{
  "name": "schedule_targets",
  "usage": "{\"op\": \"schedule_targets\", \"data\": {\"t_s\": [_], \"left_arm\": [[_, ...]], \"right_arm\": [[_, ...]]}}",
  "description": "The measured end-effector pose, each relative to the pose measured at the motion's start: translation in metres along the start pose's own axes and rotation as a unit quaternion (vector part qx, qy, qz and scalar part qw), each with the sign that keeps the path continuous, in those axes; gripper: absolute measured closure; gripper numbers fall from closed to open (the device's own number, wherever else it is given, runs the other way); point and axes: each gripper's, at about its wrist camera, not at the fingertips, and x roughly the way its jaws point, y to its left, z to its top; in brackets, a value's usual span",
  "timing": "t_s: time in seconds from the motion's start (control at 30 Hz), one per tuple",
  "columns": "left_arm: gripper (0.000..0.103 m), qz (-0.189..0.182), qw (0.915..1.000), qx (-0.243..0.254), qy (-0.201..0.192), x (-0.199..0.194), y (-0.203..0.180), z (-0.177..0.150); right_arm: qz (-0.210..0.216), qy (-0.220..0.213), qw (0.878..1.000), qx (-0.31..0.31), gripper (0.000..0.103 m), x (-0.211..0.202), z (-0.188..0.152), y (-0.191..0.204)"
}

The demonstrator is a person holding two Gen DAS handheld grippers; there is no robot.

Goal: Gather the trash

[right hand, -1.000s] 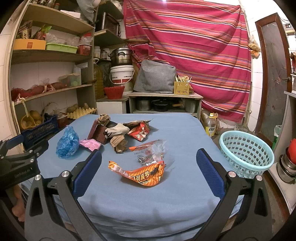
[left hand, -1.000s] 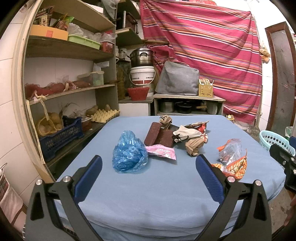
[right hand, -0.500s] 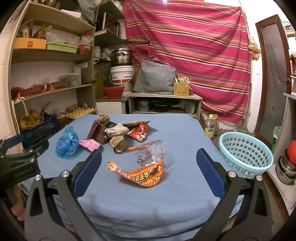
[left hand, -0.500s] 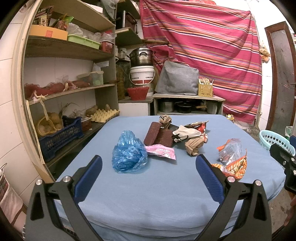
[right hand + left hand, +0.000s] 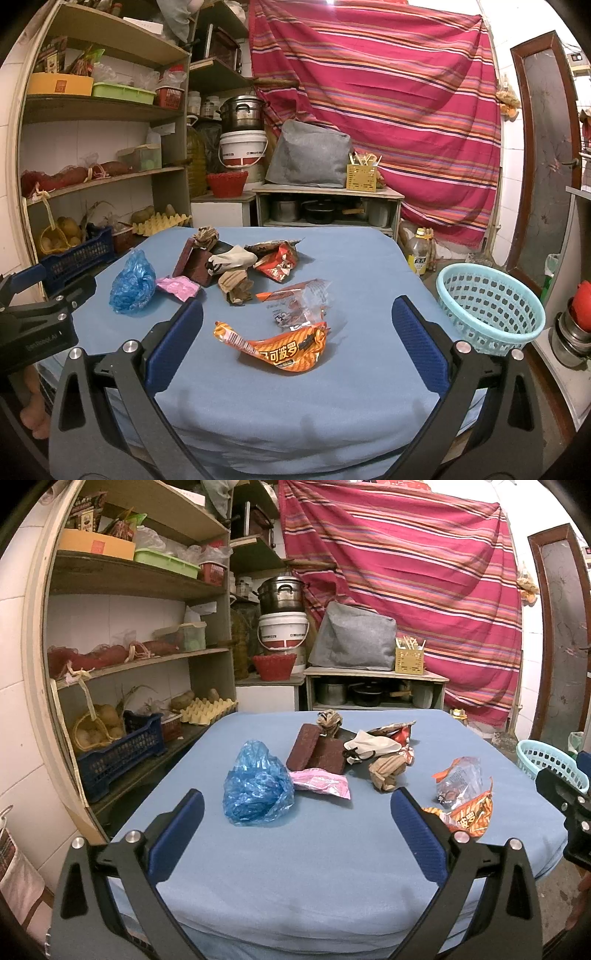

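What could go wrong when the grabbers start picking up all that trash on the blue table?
1. The orange snack wrapper and the clear wrapper touch, so the open right gripper might grab both, or one could slip free.
2. The teal basket sits off the table's right edge, so a badly aimed drop could land on the floor.
3. The blue plastic bag looks soft and may squash out of the open left gripper.

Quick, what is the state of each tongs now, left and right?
Left tongs: open, holding nothing, above the blue table.
Right tongs: open, holding nothing; the orange wrapper lies between the fingers.
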Motion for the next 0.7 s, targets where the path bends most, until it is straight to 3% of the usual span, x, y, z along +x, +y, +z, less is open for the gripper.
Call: {"op": "schedule_targets", "data": {"t_s": [0.33,0.6,0.7], "left_arm": [[0.004,-0.002,1.0,0.002,0.007,0.003,-0.001,0.002],[0.004,-0.002,0.9995,-0.001,0.031,0.028,0.006,-0.002],[0.004,0.002,0.9994,0.006,0.033,0.037,0.009,0.004]], "right_arm": [[-0.01,0.004,1.0,0.005,0.004,0.008,-0.005,-0.009],[-0.036,0.017,0.999,0.004,0.004,0.027,-0.009,-0.02],[-0.027,0.037,0.999,-0.001,0.004,0.043,-0.005,-0.023]]}}
